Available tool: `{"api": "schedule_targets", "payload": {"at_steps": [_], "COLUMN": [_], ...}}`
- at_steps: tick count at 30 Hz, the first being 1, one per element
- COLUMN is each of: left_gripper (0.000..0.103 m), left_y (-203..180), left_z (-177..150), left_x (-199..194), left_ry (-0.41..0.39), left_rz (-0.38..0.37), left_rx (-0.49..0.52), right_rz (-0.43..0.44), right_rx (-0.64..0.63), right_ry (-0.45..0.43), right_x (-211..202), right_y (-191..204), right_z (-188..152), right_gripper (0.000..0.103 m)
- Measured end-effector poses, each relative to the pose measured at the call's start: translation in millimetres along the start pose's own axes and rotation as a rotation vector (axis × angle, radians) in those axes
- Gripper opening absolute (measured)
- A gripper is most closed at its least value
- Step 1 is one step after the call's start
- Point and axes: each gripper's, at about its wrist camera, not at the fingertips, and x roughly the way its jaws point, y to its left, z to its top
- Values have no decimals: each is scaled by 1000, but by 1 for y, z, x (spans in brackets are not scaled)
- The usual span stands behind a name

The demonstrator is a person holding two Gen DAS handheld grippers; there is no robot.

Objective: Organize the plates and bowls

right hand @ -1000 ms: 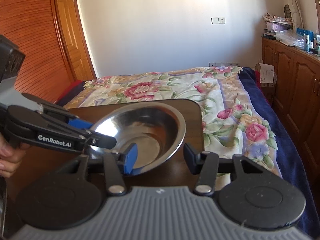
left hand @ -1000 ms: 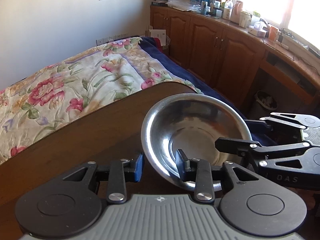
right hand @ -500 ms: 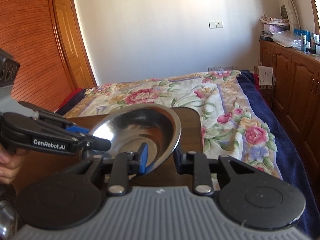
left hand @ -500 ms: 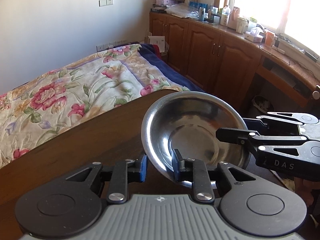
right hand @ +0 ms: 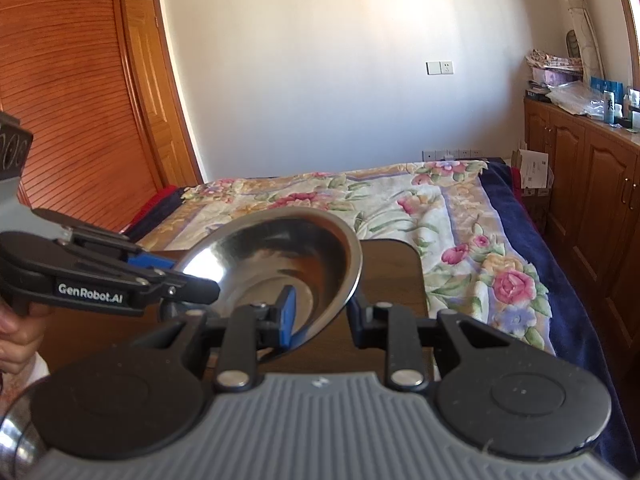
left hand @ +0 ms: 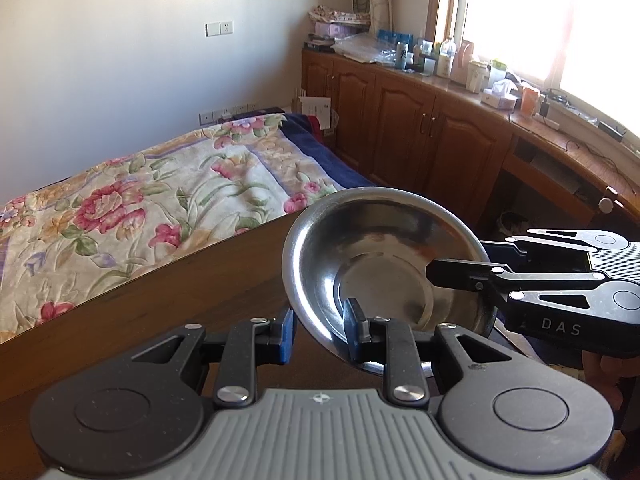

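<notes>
A shiny steel bowl (left hand: 384, 256) is held up above the dark wooden table (left hand: 200, 280), tilted. My left gripper (left hand: 318, 330) is shut on its near-left rim, one finger inside and one outside. My right gripper (right hand: 322, 314) is shut on the opposite rim of the same bowl (right hand: 280, 252). Each gripper shows in the other's view, the right one (left hand: 472, 270) at the bowl's right side and the left one (right hand: 192, 282) at its left side. Another steel piece (right hand: 16, 440) shows at the bottom left corner of the right wrist view.
A bed with a floral quilt (left hand: 140, 200) lies beyond the table's far edge. Wooden cabinets (left hand: 420, 132) with a cluttered counter run along the right wall under a bright window. A wooden wardrobe and door (right hand: 80, 120) stand at the left.
Both grippers closed on the bowl's rim and lifted it; the bowl now sits higher and more tilted, with more of the room in view.
</notes>
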Motion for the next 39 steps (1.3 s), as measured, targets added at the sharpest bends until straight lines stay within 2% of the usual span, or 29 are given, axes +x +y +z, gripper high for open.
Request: {"api": "schedule_targets", "payload": {"at_steps": [19, 39], "left_gripper": [28, 28], "left_y": [9, 9], "left_z": [-31, -84], "left_x": [-53, -108], "left_ry": [-25, -41], "left_rz": [-10, 5], "left_rx": [-4, -29], "right_rz": [5, 54], "right_rx": [-43, -33], "right_ry": [21, 57], "right_x": [-23, -53], "right_y": [40, 81], "right_z": [-2, -21], "right_gripper": [30, 30]}}
